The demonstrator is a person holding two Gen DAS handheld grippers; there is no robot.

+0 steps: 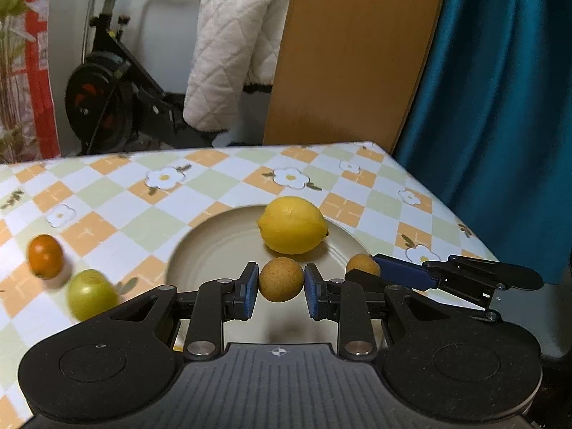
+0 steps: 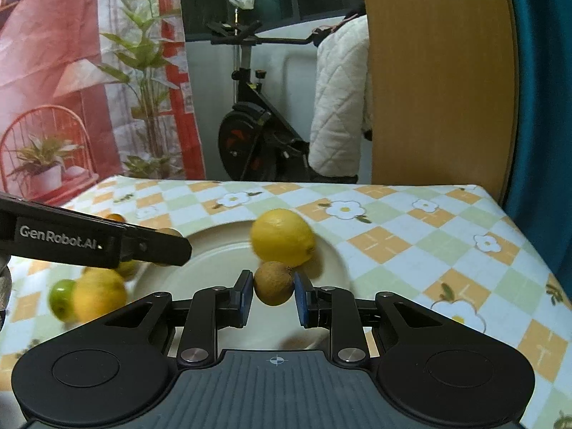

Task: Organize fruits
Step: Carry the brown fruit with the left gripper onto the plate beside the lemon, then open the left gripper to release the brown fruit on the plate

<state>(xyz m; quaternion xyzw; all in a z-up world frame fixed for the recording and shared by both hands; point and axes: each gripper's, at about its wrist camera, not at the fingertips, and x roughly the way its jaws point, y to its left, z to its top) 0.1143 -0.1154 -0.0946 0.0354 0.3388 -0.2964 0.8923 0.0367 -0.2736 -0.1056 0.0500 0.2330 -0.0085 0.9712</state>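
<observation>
a: from our left wrist view, going left to right: a small orange fruit [image 1: 45, 256] and a green fruit [image 1: 92, 294] lie on the checked tablecloth [image 1: 221, 175], off the cream plate [image 1: 200, 246]. then our left gripper [image 1: 281, 285], its blue pads [image 1: 251, 286] pressed on either side of a round brown fruit [image 1: 281, 279], held over the plate.

b: and the jaws?

a: narrowed just to the width of that fruit, touching it on both sides. behind it a lemon [image 1: 292, 224] rests on the plate's far part. at the right, our right gripper [image 1: 371, 268] comes in sideways, with a second brown fruit [image 1: 362, 264] at its tip.

b: from our right wrist view the left gripper [image 2: 178, 246] crosses as a dark bar at the left; a blurred yellow fruit [image 2: 99, 295] and the green fruit [image 2: 61, 299] lie below it, at the plate's [image 2: 214, 250] left rim. in the middle, our right gripper [image 2: 274, 287] is closed on its brown fruit [image 2: 274, 283], pads [image 2: 246, 293] touching both flanks, over the plate.

a: how near the lemon [image 2: 281, 237]?

b: just in front of it; we cannot tell whether they touch. the tablecloth [image 2: 411, 250] runs on to the right.
</observation>
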